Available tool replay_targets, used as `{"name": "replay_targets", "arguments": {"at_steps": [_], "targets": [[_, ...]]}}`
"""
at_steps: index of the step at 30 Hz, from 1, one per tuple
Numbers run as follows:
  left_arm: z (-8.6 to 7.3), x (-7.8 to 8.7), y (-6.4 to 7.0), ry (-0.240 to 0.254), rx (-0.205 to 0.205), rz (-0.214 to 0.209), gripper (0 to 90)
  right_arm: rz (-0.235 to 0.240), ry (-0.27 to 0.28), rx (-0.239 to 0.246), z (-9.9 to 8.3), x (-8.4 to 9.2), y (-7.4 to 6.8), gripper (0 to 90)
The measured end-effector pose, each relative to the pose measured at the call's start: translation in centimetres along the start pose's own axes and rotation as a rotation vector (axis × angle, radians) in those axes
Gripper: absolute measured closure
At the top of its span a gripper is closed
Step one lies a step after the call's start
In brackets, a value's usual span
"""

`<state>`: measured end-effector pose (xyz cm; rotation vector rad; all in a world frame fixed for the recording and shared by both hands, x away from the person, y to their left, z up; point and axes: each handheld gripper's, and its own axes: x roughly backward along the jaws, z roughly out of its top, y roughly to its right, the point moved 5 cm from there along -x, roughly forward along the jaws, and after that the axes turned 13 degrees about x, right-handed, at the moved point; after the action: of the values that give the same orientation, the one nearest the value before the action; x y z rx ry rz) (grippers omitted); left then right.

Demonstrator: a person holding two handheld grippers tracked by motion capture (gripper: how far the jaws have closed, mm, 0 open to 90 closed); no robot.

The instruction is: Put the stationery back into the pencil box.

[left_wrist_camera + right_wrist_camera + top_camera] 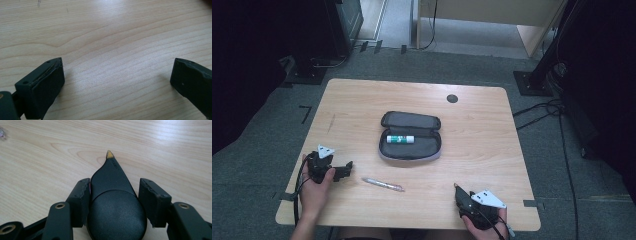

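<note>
Right gripper view: ribbed black fingers flank a smooth teardrop-shaped black marker, one side not touching; left gripper's spread.

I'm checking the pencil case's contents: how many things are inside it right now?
1: a glue stick lies in the open pencil case's nearer half. Its lid half looks bare, though a pocket could hide something.

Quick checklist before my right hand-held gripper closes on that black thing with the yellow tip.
1. Black item sits between the jaws of the right hand-held gripper: ok.
2. Both pads pressing it: not ok, gap on one side.
3. Pencil case lies open: ok.
4. Free room in it beside the glue stick: ok.
5. Left hand-held gripper open and empty: ok.
6. Pen apart from both grippers: ok.
</note>
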<state>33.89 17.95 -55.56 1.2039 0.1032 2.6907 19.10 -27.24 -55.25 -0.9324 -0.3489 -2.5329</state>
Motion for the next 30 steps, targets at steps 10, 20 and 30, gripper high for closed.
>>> {"name": "replay_targets", "arguments": {"at_steps": [10,20,30], "targets": [[0.0,0.0,0.0,0.000,0.000,0.000,0.0,0.012,0.008,0.020,2.0,-1.9,-0.2,45.0],[0.0,0.0,0.0,-0.001,0.000,0.000,0.0,0.035,0.016,0.031,3.8,-3.7,-0.6,45.2],[0.0,0.0,0.0,-0.001,-0.001,0.000,0.0,0.044,0.009,0.042,2.8,-3.0,-0.6,39.4]]}}
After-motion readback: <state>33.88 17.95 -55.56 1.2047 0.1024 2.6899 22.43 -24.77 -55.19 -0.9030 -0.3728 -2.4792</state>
